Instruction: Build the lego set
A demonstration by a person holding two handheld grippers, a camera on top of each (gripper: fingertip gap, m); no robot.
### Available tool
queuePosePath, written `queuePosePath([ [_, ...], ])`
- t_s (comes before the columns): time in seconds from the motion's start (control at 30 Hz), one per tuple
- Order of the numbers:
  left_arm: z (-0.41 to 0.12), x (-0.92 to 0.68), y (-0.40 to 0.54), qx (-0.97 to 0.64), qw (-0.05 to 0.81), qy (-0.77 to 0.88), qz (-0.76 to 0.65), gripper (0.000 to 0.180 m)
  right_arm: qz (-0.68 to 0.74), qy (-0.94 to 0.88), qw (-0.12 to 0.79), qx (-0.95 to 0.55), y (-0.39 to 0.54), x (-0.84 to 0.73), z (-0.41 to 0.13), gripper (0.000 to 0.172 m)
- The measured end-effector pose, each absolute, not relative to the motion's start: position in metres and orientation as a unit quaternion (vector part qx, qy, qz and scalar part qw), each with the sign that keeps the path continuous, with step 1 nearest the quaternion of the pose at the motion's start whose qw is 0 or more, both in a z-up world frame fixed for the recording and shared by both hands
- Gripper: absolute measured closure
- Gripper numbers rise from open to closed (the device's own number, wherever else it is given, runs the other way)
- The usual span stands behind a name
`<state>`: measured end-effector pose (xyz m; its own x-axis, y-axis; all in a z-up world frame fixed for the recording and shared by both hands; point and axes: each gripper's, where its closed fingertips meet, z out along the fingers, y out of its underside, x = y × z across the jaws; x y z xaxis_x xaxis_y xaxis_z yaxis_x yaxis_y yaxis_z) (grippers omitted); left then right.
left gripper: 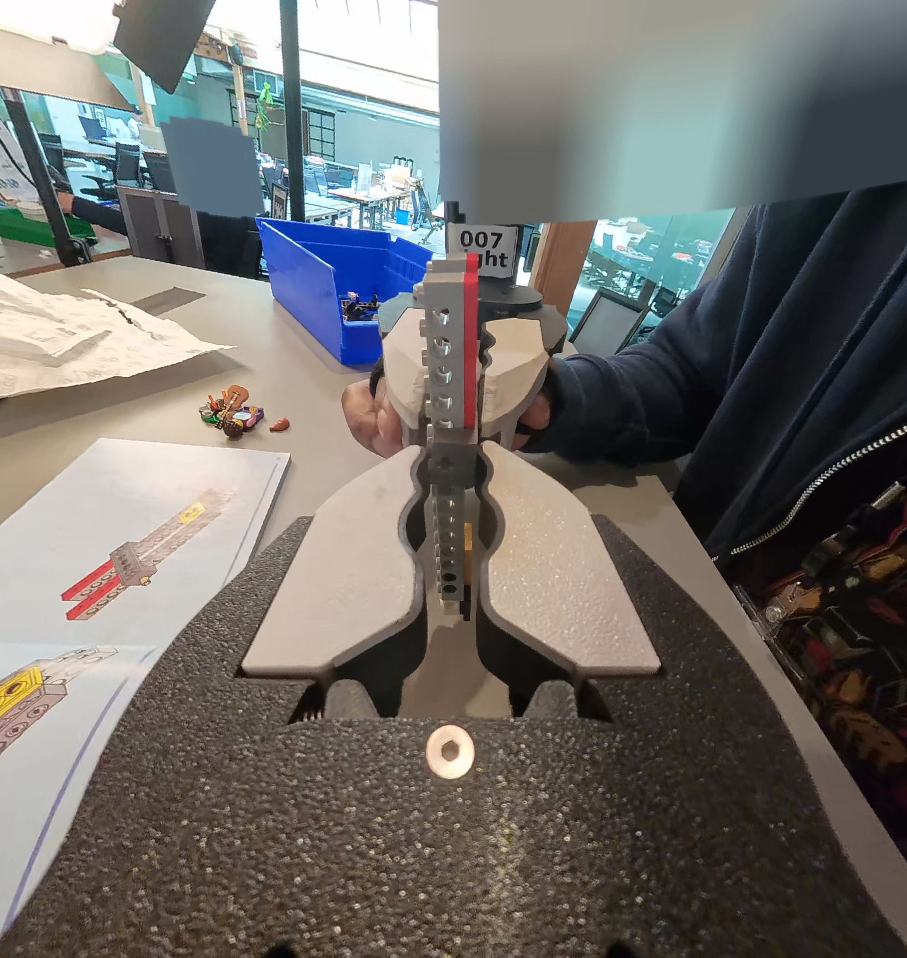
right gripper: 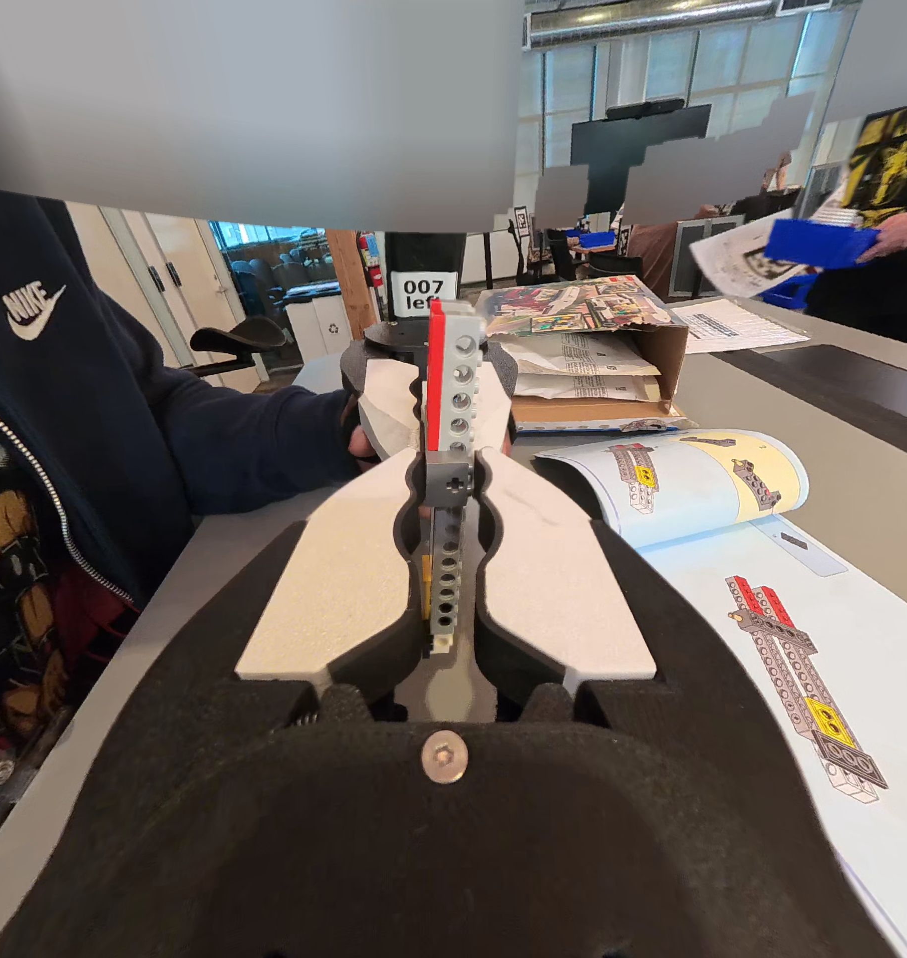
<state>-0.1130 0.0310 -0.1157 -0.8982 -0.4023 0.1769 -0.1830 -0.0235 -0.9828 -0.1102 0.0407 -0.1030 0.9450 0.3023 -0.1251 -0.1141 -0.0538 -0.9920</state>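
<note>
Left gripper [left gripper: 447, 466]: fingers pinched on the dark grey block of a long brick assembly [left gripper: 450, 357]. Right gripper [right gripper: 448, 482]: fingers pinched on the same block from the opposite end. Assembly: grey holed beams, red strip, yellow piece; held above the counter [left gripper: 295, 383]. Open instruction booklet [right gripper: 700, 487] just beside.

Each camera sits just behind its own fingers and looks forward along them, low over the grey table [left gripper: 295, 332]. The two face one another head-on and very close: the left wrist view has the right gripper [left gripper: 461, 425] opposite, the right wrist view the left gripper [right gripper: 454, 440]. Both share the brick beam [left gripper: 448, 352] between them (seen from opposite faces) and the open instruction booklet [right gripper: 700, 611].
</note>
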Motion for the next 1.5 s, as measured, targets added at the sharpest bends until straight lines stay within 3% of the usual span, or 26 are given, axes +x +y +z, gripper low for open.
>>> queuePosePath([
  [0.67,-0.107,-0.117,0.033,-0.199,0.097,0.676,-0.703,0.158,0.125,-0.104,0.699,-0.696,0.036,-0.115,-0.098,0.156],
  [1.17,-0.107,-0.123,0.028,-0.17,0.108,0.692,-0.693,0.164,0.137,-0.122,0.696,-0.694,0.033,-0.123,-0.096,0.156],
  [1.37,-0.11,-0.12,0.03,-0.178,0.12,0.696,-0.685,0.165,0.115,-0.119,0.682,-0.713,0.034,-0.116,-0.1,0.156],
  [1.47,-0.114,-0.114,0.038,-0.195,0.133,0.701,-0.673,0.165,0.097,-0.105,0.64,-0.755,0.023,-0.095,-0.112,0.142],
  [1.5,-0.112,-0.114,0.042,-0.199,0.134,0.697,-0.676,0.165,0.1,-0.097,0.617,-0.774,0.018,-0.087,-0.12,0.145],
])
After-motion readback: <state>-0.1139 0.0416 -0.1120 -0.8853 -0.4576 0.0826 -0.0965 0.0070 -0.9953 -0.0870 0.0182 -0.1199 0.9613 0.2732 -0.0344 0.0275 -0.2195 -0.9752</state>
